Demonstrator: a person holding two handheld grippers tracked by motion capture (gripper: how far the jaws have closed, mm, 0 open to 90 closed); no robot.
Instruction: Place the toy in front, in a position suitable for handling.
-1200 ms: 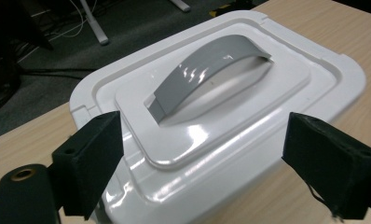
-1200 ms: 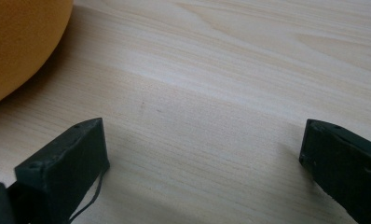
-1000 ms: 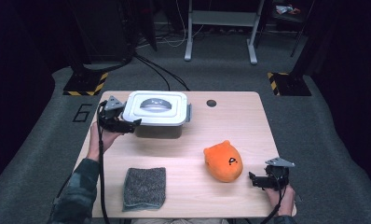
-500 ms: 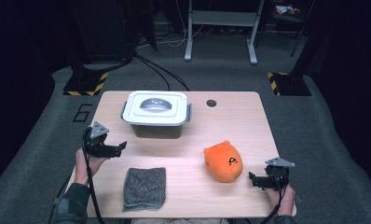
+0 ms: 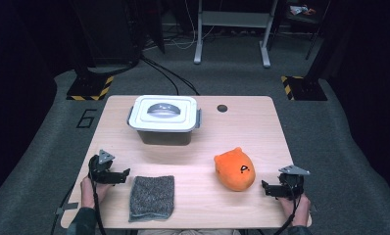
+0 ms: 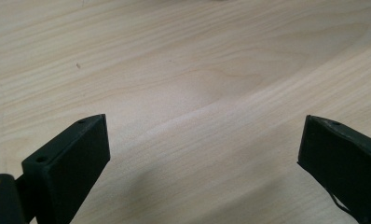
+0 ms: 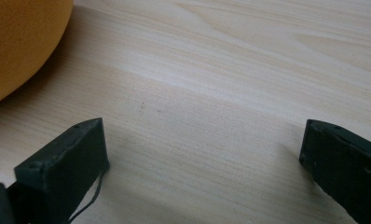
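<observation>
While both grippers sit low at the near edge of the table (image 5: pixel 242 122), nothing is in hand. The left gripper (image 5: pixel 126 175) rests by the near left corner, just beside the grey cloth (image 5: pixel 152 197), with its jaws pointing toward it. In the left gripper view its two black jaws stand wide apart over bare wood, with nothing between them; they have just been opening a little further.

The right gripper (image 5: pixel 265 187) lies by the near right corner, jaws toward the orange plush toy (image 5: pixel 234 169), which sits just beside it. In the right gripper view the jaws are likewise spread wide and hold nothing, and the toy's orange flank (image 7: pixel 20 46) shows at the upper left, near the jaw on that side but apart from it.

Each gripper seems parked next to the thing it would most easily take: cloth for the left, toy for the right. The white-lidded box (image 5: pixel 163 119) stands toward the far edge, left of centre, lid on and side clasps down by the look of it, so it would need opening before anything could go inside.

As for writing, the toy carries a small dark mark that reads like the letter A. On the grey floor (image 5: pixel 51 147) beside the table's far left corner a large dark 6 is painted.
</observation>
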